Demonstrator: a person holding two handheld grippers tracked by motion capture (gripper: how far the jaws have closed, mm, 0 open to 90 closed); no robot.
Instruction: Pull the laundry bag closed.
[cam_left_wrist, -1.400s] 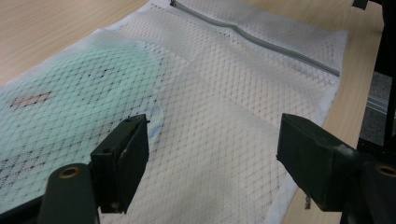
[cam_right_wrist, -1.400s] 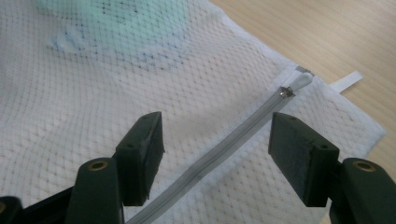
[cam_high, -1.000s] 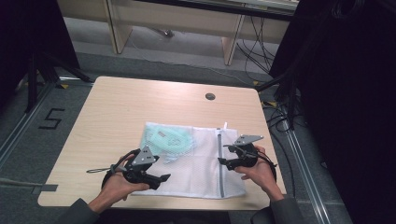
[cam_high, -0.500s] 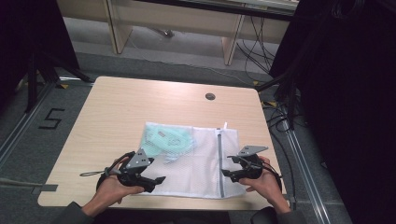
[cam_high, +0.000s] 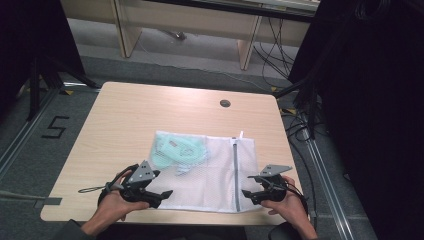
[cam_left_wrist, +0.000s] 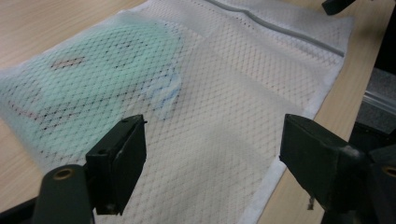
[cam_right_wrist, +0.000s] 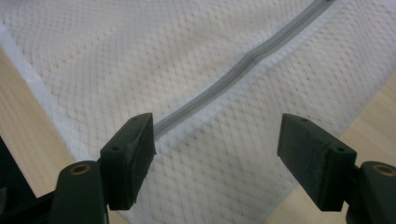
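Note:
A white mesh laundry bag (cam_high: 220, 175) lies flat on the wooden table (cam_high: 130, 125) near its front edge. A mint green garment (cam_high: 177, 150) shows through the mesh at the bag's far left (cam_left_wrist: 88, 79). A grey zipper (cam_high: 234, 172) runs along the bag's right side (cam_right_wrist: 233, 79). My left gripper (cam_high: 162, 195) hovers open at the bag's front left corner, jaws wide over the mesh (cam_left_wrist: 210, 140). My right gripper (cam_high: 248, 195) is open at the front right corner, its jaws spread over the zipper's near end (cam_right_wrist: 215, 149). Nothing is held.
A round cable hole (cam_high: 225, 103) sits in the table's far right part. Behind the table stand wooden furniture legs (cam_high: 247, 50). Cables (cam_high: 300, 125) trail on the floor to the right. A "5" mark (cam_high: 54, 128) is on the floor at left.
Both grippers have drawn back toward the table's front edge, from over the bag's middle to its front corners. The bag has not moved.

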